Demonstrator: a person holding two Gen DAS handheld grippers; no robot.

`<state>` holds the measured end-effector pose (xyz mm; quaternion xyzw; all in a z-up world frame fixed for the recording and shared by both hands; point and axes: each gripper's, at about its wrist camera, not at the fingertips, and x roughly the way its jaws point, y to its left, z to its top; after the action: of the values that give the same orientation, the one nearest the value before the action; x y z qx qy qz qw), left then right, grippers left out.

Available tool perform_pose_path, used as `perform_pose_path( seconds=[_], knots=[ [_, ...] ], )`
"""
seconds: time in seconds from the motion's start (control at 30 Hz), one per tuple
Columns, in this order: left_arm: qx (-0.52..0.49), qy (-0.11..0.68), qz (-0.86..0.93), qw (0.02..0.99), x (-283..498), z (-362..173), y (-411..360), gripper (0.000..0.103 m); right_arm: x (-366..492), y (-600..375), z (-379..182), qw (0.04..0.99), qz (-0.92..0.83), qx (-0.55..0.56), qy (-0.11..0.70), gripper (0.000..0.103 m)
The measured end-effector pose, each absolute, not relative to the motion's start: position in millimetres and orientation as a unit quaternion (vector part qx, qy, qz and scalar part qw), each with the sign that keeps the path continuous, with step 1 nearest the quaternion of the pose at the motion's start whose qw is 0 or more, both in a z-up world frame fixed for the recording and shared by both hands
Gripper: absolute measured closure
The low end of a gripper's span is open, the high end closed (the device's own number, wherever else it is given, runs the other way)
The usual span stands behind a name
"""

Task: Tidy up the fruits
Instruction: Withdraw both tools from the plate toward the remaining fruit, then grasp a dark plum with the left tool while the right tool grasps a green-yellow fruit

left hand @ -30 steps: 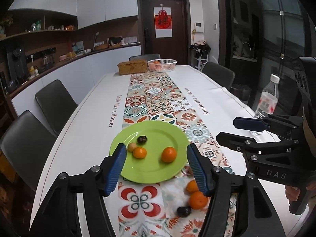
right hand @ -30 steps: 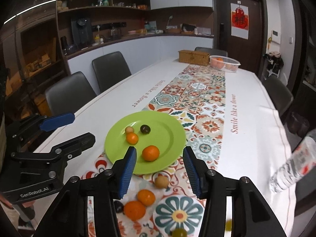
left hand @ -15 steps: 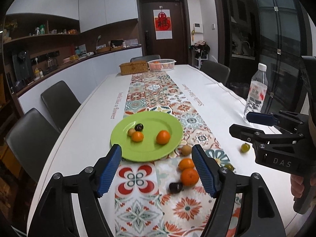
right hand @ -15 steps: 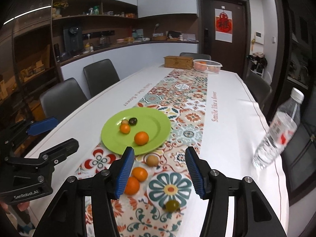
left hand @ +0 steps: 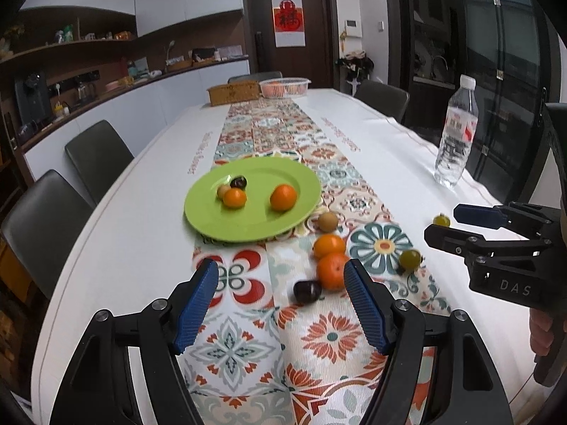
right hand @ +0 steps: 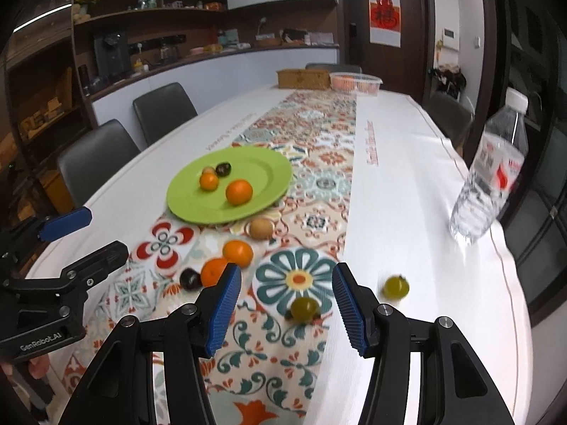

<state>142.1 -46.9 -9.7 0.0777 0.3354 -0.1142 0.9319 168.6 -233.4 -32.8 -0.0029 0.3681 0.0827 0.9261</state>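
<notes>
Green fruit (right hand: 304, 309) lay just ahead between right gripper (right hand: 287, 304) fingers, spread, empty. Left gripper (left hand: 278, 301) likewise spread, empty, nearer dark plum (left hand: 307, 291).

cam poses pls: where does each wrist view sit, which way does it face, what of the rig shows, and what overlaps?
Left wrist: low over the near table end, facing down the runner; own open left gripper, right gripper at the right edge.
Right wrist: right of it, angled left toward the green plate; own open right gripper, left gripper at the left edge.
Shared: plate, loose oranges, water bottle.
</notes>
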Motion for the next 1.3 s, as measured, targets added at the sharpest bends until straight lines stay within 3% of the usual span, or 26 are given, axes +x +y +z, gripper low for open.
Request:
perform_pose_path(
  seconds=[0.93,1.3],
  knots=[
    [0.108,0.399,-0.153,0.897,177.8,-82.7,-58.8,0.031,192.0,-238.8,-98.2,0.889,0.062,0.002,0.455,0.049],
    [0.102,0.405,-0.172,0.892,191.8,-87.1,-65.5,0.044,202.0,-239.7,-102.6,0.886,0.061,0.000,0.459,0.049]
  ],
)
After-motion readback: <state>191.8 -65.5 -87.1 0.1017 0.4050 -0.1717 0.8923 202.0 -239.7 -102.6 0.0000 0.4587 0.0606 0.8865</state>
